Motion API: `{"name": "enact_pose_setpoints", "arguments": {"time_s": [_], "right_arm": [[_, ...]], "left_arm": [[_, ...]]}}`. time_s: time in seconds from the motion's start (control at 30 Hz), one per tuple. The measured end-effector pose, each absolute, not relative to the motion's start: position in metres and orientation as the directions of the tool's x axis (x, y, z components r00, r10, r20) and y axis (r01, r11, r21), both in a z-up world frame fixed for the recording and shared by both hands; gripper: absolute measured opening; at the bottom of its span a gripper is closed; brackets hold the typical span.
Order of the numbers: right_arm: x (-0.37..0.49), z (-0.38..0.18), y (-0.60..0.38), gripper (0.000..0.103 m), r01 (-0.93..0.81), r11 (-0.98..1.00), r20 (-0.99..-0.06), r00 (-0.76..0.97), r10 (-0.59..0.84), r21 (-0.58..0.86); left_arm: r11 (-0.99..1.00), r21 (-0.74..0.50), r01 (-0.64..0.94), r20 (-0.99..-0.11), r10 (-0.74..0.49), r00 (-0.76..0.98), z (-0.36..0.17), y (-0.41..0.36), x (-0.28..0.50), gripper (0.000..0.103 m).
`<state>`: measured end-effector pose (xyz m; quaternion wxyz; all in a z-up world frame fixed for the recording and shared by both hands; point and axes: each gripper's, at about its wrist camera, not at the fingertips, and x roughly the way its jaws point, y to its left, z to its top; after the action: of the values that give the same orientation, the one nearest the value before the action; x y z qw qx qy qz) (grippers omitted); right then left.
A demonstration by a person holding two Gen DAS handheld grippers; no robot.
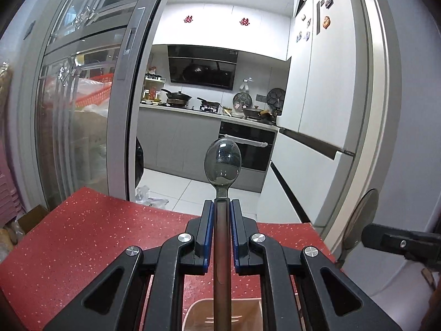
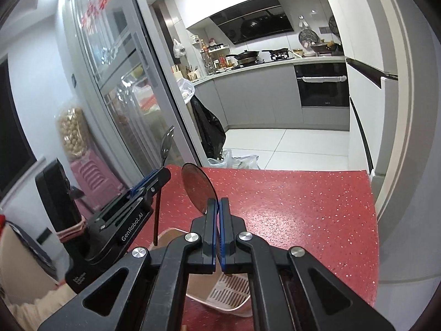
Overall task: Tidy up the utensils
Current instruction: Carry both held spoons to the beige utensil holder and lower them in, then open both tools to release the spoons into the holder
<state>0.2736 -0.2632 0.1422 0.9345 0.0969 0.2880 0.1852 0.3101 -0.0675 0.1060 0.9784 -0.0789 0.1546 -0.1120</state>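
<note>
My left gripper point(image 1: 222, 201) is shut on a metal spoon point(image 1: 222, 162) with a brown handle, bowl pointing up and forward, above the red speckled table point(image 1: 96, 234). It also shows in the right wrist view point(image 2: 158, 173) at the left, with the spoon point(image 2: 167, 142) upright. My right gripper point(image 2: 219, 201) is shut on a round dark translucent spoon-like utensil point(image 2: 197, 187), whose disc sticks up ahead of the fingers. That utensil point(image 1: 358, 220) shows at the right edge of the left wrist view. A beige utensil holder point(image 2: 228, 292) with a perforated base sits below both grippers.
The red table point(image 2: 303, 207) ends at a white tiled kitchen floor. A glass sliding door point(image 1: 82, 110) stands at the left, a white fridge point(image 1: 317, 82) at the right. Plastic bags point(image 2: 237, 160) lie on the floor past the table edge.
</note>
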Motion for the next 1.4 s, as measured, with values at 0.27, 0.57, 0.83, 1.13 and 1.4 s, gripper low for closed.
{"name": "enact_pose_setpoints", "arguments": {"time_s": [0.27, 0.57, 0.83, 1.13, 1.4], "right_arm": [[0.274, 0.112, -0.257, 0.002, -0.307, 0.913, -0.523, 0.749, 0.407, 0.269], [0.271, 0.090, -0.252, 0.002, -0.317, 0.912, -0.563, 0.717, 0.411, 0.261], [0.280, 0.084, -0.256, 0.002, -0.286, 0.910, -0.601, 0.684, 0.414, 0.301], [0.277, 0.079, -0.259, 0.003, -0.244, 0.905, -0.627, 0.657, 0.419, 0.349], [0.248, 0.089, -0.262, 0.039, -0.238, 0.894, -0.616, 0.655, 0.437, 0.380]], "left_arm": [[0.974, -0.103, 0.201, -0.266, -0.222, 0.938, 0.090, -0.079, 0.297, 0.037], [0.976, -0.094, 0.199, -0.312, -0.218, 0.925, 0.068, -0.077, 0.280, 0.037], [0.978, -0.093, 0.186, -0.368, -0.207, 0.907, 0.058, -0.073, 0.270, 0.038], [0.979, -0.108, 0.171, -0.415, -0.201, 0.887, 0.062, -0.065, 0.260, 0.038], [0.985, -0.112, 0.128, -0.430, -0.164, 0.888, 0.084, -0.048, 0.232, 0.038]]}}
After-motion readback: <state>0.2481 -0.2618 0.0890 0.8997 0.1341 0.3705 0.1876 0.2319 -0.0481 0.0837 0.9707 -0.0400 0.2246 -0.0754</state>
